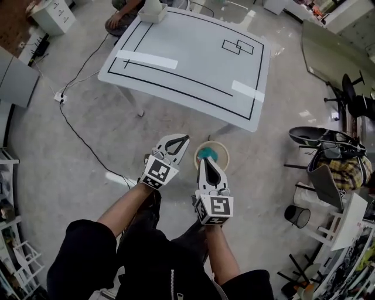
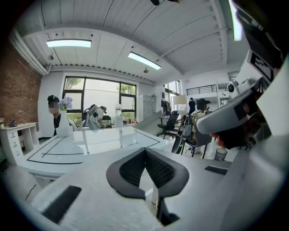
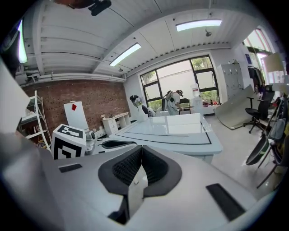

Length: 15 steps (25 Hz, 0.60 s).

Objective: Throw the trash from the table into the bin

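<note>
Seen from above, a person stands on a pale floor holding two grippers out in front of the body. The left gripper (image 1: 181, 142) has its fingers pressed together with nothing between them. The right gripper (image 1: 205, 164) is the same, closed and empty. Just beyond their tips a small round bin (image 1: 223, 150) stands on the floor, with a piece of teal trash (image 1: 206, 153) lying inside it. The right gripper covers part of the bin's near rim from this angle.

Further off stands a white table (image 1: 199, 64) marked with black lines. It appears bare of trash, carrying only two strips of white tape (image 1: 146, 59) and a white container (image 1: 153, 10) at its far edge, so the task looks close to done.

The bin is light and close to the feet, so a low swing or a step forward could tip it and spill the trash. A black cable (image 1: 82, 137) trails across the floor on the left and could catch a foot. The tape strips could be mistaken for trash and picked at.
</note>
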Each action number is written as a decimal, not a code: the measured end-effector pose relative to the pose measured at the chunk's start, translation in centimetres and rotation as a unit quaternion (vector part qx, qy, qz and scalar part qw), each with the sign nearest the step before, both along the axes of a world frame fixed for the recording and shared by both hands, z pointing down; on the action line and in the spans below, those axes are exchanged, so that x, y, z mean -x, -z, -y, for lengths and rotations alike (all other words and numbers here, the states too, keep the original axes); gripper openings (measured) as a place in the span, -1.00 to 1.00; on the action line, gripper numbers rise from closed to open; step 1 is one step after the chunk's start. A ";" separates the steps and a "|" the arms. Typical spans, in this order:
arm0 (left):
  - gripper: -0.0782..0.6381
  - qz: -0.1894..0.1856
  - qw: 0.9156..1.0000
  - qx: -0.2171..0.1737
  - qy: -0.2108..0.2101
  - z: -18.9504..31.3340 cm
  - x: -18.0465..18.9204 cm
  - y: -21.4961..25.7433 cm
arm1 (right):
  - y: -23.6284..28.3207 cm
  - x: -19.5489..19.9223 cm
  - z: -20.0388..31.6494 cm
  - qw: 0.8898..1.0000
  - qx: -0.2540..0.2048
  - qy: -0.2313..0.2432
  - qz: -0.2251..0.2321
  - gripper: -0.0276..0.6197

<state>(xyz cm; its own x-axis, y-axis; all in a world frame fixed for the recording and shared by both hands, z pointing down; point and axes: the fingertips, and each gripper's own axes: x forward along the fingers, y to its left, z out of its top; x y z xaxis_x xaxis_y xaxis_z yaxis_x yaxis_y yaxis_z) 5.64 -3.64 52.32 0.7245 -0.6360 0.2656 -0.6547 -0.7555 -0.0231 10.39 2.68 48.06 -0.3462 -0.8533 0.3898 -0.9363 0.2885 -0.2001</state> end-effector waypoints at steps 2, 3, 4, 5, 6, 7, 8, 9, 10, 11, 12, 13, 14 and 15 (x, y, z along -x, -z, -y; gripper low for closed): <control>-0.77 -0.004 1.000 0.002 -0.005 0.4 2.9 2.0 | 1.1 2.7 0.7 1.000 -0.005 0.000 -0.007 -0.89; -0.77 -0.006 1.000 0.003 -0.008 0.3 4.3 2.9 | 1.5 4.0 0.7 1.000 -0.004 -0.001 -0.011 -0.89; -0.77 -0.007 1.000 0.002 -0.011 0.4 5.8 3.8 | 1.9 5.3 0.9 1.000 -0.004 -0.004 -0.013 -0.89; -0.77 -0.010 1.000 0.000 -0.012 0.6 7.2 4.7 | 2.5 6.5 1.1 1.000 -0.005 -0.008 -0.014 -0.89; -0.77 -0.013 1.000 -0.001 -0.010 0.9 8.6 5.5 | 3.2 7.6 1.4 1.000 -0.007 -0.013 -0.015 -0.89; -0.77 -0.017 1.000 0.000 -0.004 1.2 10.0 6.2 | 3.9 8.5 1.5 1.000 -0.009 -0.018 -0.015 -0.89; -0.77 -0.019 1.000 0.001 0.002 1.4 11.3 6.8 | 4.6 9.4 1.5 1.000 -0.011 -0.023 -0.015 -0.89; -0.77 -0.021 1.000 0.003 0.008 1.6 12.5 7.4 | 5.2 10.1 1.5 0.999 -0.013 -0.027 -0.013 -0.89; -0.77 -0.022 1.000 0.003 0.013 1.7 13.5 7.9 | 5.8 10.7 1.4 0.999 -0.014 -0.031 -0.011 -0.89; -0.77 -0.022 1.000 0.003 0.017 1.8 14.3 8.2 | 6.2 11.2 1.4 0.999 -0.015 -0.034 -0.009 -0.89; -0.77 -0.022 1.000 0.003 0.022 1.9 15.0 8.5 | 6.5 11.6 1.3 0.999 -0.015 -0.035 -0.009 -0.89; -0.77 -0.024 0.999 0.003 0.027 1.9 15.4 8.8 | 6.7 11.9 1.2 0.999 -0.013 -0.035 -0.012 -0.89; -0.77 -0.027 0.999 0.004 0.032 1.6 15.7 9.0 | 6.8 12.0 1.0 0.999 -0.012 -0.033 -0.018 -0.89; -0.77 -0.032 0.999 0.003 0.036 1.4 15.8 9.2 | 7.0 12.0 0.8 0.999 -0.012 -0.032 -0.024 -0.89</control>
